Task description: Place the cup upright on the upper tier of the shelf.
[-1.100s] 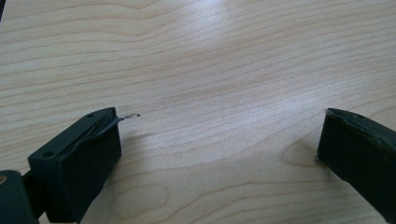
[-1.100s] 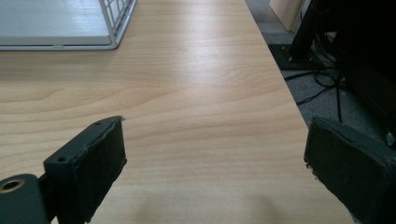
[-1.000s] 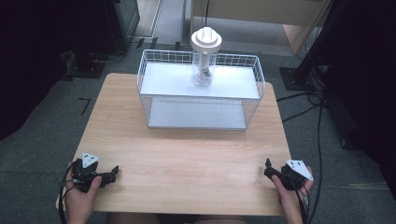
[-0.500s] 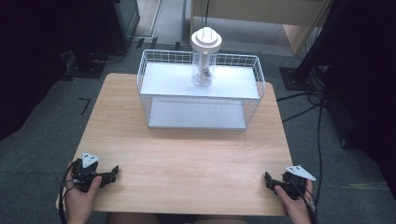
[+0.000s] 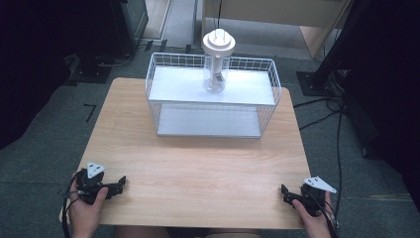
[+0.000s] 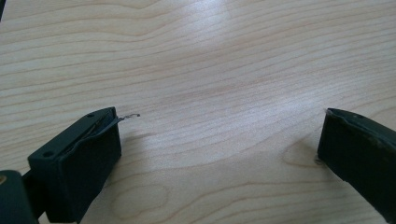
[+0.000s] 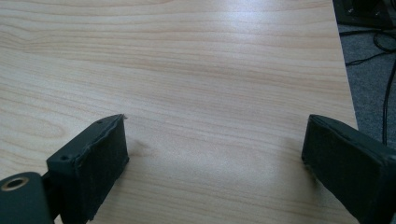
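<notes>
The left tongs (image 5: 118, 186) rest low on the wooden tabletop (image 5: 198, 163) near its front left corner, jaws spread wide with nothing between them. The right tongs (image 5: 286, 194) sit at the front right corner, likewise spread and empty. Well ahead of both, between them, stands a white wire basket (image 5: 267, 106) with two shelves; a clear bottle with a white cap (image 5: 217, 67) stands upright on its upper shelf.

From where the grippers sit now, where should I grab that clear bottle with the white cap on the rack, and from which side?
Probably grip the clear bottle on its narrow body just below the wide white cap, coming from the near side over the wire rack's front rail. It stands upright on the top shelf, and the cap overhangs the body, so it would catch on the jaws if the bottle slipped. Both grippers rest open at the table's near edge.
</notes>
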`<state>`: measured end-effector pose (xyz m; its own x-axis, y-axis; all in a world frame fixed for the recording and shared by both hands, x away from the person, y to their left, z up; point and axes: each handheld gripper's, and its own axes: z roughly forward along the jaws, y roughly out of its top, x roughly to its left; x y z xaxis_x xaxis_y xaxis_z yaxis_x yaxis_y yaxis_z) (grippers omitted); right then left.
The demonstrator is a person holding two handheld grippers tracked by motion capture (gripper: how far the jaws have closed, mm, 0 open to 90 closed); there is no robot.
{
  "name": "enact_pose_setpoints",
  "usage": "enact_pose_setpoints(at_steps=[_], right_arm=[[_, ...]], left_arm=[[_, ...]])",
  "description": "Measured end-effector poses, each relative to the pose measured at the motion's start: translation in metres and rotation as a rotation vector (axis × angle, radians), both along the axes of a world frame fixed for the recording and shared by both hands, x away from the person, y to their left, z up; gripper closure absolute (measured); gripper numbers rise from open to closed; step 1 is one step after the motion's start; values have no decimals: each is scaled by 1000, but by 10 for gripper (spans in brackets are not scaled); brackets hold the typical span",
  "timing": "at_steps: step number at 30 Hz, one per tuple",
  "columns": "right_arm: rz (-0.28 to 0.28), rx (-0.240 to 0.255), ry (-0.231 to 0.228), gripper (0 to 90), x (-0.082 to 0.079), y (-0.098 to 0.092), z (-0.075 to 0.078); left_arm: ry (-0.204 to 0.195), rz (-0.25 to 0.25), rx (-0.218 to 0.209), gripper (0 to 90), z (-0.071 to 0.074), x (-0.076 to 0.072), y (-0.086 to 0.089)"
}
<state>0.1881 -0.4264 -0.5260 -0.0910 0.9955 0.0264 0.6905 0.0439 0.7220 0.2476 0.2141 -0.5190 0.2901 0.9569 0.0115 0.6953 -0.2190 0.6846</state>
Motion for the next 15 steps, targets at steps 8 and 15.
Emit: enact_pose_setpoints(at_steps=[8,15], right_arm=[[0,0,0,68,0,0,0],[0,0,0,67,0,0,0]], left_arm=[[-2,54,-1,0,0,-3,-4],[-1,54,-1,0,0,-3,-4]])
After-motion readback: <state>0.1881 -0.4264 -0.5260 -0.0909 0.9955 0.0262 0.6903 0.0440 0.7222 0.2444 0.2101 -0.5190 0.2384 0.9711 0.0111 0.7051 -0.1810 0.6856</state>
